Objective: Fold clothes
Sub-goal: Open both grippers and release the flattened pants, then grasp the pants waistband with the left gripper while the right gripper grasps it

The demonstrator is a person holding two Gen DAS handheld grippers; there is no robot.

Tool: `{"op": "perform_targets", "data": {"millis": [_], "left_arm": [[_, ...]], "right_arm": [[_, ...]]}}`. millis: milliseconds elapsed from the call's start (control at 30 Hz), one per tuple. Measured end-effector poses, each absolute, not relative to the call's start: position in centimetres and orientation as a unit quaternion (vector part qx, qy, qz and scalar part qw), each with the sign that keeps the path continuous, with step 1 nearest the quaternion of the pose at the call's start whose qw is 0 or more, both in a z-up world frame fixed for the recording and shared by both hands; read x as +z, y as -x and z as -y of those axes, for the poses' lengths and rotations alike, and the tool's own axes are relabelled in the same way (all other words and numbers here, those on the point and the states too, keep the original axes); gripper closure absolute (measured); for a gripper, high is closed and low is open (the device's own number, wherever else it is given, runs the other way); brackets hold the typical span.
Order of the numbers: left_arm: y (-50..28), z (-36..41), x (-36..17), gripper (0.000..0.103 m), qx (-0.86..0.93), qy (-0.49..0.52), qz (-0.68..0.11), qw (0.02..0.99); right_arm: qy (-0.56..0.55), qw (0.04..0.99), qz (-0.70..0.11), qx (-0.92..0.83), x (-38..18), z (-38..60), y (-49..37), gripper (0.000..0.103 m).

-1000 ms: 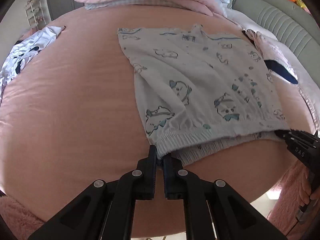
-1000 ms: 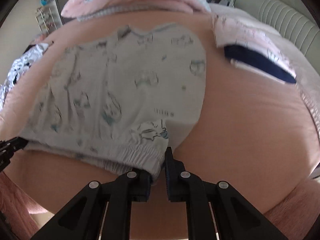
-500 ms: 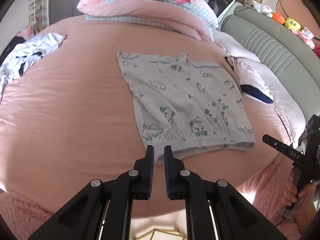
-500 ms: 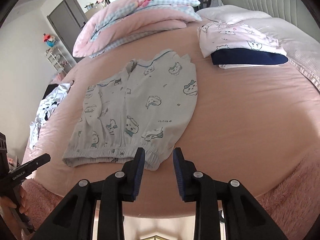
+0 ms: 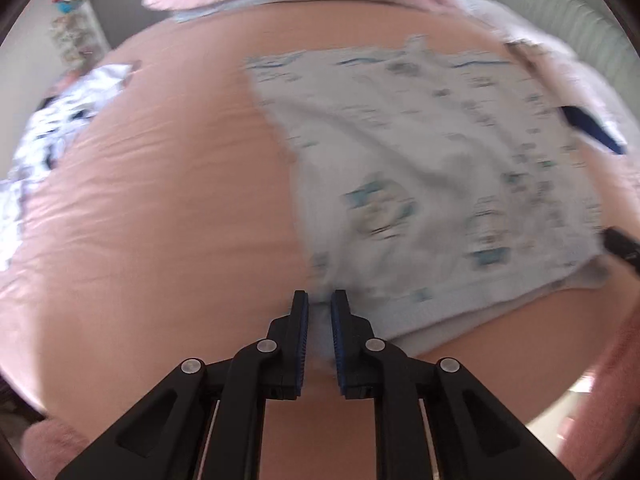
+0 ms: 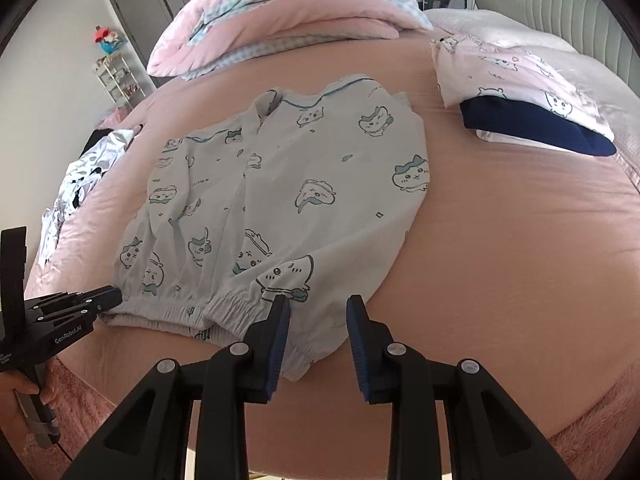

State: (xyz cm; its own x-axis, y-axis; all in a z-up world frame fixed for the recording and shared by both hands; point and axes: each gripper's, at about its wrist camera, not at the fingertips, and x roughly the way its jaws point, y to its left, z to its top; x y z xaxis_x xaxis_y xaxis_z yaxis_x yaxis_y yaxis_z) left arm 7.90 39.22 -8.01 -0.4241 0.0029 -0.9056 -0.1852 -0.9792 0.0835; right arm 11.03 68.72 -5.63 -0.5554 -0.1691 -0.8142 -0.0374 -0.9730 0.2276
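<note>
Pale cartoon-print pajama pants (image 6: 280, 184) lie flat on the pink bed (image 6: 500, 240), elastic waistband toward me. In the blurred left wrist view the pants (image 5: 420, 168) fill the right half. My left gripper (image 5: 319, 304) has its jaws narrowly apart around the waistband's left corner; cloth shows between the pads. It also shows in the right wrist view (image 6: 108, 298) at the same corner. My right gripper (image 6: 318, 306) is open, its jaws straddling the waistband's right corner just above the cloth. Its tip (image 5: 620, 240) shows at the right edge of the left wrist view.
A folded stack of pink printed and navy clothes (image 6: 528, 108) lies at the back right. Pink and checked pillows (image 6: 288, 24) lie at the head. A crumpled black-and-white garment (image 6: 80, 176) lies at the bed's left edge. A grey headboard (image 6: 560, 4) stands at the right.
Both grippers let go of the waistband and pulled back, then came forward again. The left now sits on the left corner, the right stands open over the right corner.
</note>
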Motion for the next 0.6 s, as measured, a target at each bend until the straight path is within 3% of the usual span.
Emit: {"op": "perform_targets", "data": {"millis": [67,133,167,333,600], "left_arm": [[-8.1,-37.2,-8.0,0.092,0.835,0.546,-0.035,0.062],[-8.6,-36.0,-7.0,0.092,0.837,0.542,0.004,0.078],[-9.0,-35.9,-6.3,0.092,0.842,0.533,0.01,0.088],[-10.4,-38.9,-3.2,0.092,0.861,0.477,-0.006,0.177],[-9.5,-45.5,-6.9,0.091,0.828,0.51,-0.079,0.219]], "right_arm": [[-0.47,0.043,0.108,-0.875,-5.7,-68.5,-10.6,0.074],[-0.496,0.042,0.089,-0.863,-6.8,-68.0,-10.1,0.06],[-0.504,0.039,0.071,-0.86,-7.3,-67.7,-10.1,0.059],[-0.525,0.021,0.005,-0.851,-7.5,-66.6,-11.0,0.059],[-0.496,0.06,-0.076,-0.863,-5.2,-62.7,-10.2,0.058]]}}
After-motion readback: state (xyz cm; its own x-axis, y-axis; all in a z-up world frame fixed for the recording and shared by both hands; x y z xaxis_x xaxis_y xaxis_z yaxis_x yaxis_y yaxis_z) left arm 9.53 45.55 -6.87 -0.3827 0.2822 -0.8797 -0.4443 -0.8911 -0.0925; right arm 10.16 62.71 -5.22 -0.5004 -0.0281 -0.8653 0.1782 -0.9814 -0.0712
